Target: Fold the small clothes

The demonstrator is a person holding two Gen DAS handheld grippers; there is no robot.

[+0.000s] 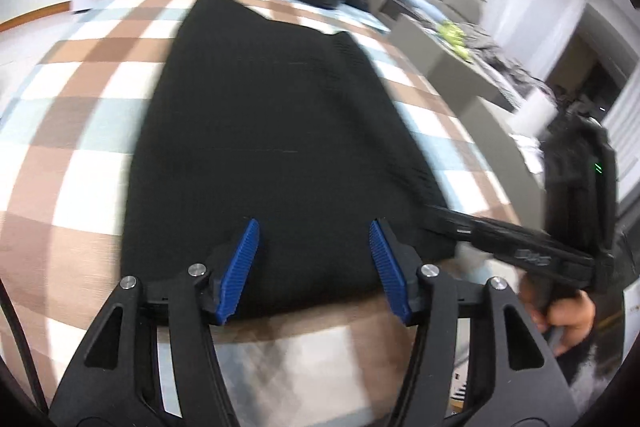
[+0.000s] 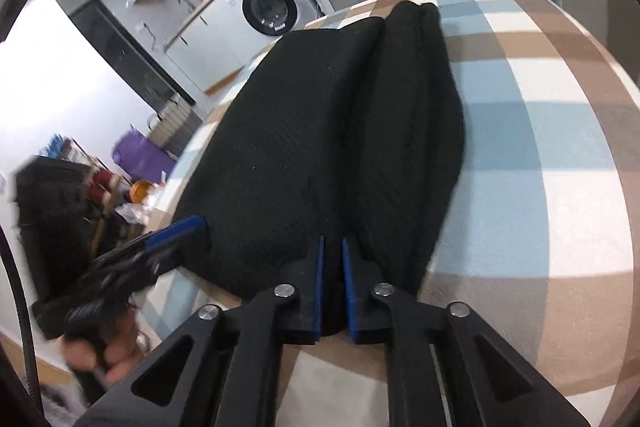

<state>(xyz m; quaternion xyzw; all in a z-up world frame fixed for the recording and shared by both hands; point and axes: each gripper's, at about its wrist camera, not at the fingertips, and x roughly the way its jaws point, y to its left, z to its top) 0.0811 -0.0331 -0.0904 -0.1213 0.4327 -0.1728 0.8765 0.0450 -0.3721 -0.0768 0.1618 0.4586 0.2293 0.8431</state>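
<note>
Black knitted garment (image 1: 276,131), folded into an oblong, lies on the brown, white and pale-blue checked tablecloth (image 1: 80,115), long axis running away from the near table edge; bare cloth surrounds it. Left gripper (image 1: 314,267) released, blue ribbed pads apart over the near hem. Right gripper (image 2: 333,283) clenched on a fold of the near hem.

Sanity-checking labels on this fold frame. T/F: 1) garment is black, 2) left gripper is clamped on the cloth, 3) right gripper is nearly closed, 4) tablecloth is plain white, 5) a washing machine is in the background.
1) True: the black garment lies on the table.
2) False: the left gripper has its jaws apart over the garment's near edge, pads not pressing it.
3) True: the right gripper has its pads nearly together at the garment's near edge.
4) False: the tablecloth is checked brown, blue and white.
5) True: the washing machine stands behind the table.
</note>
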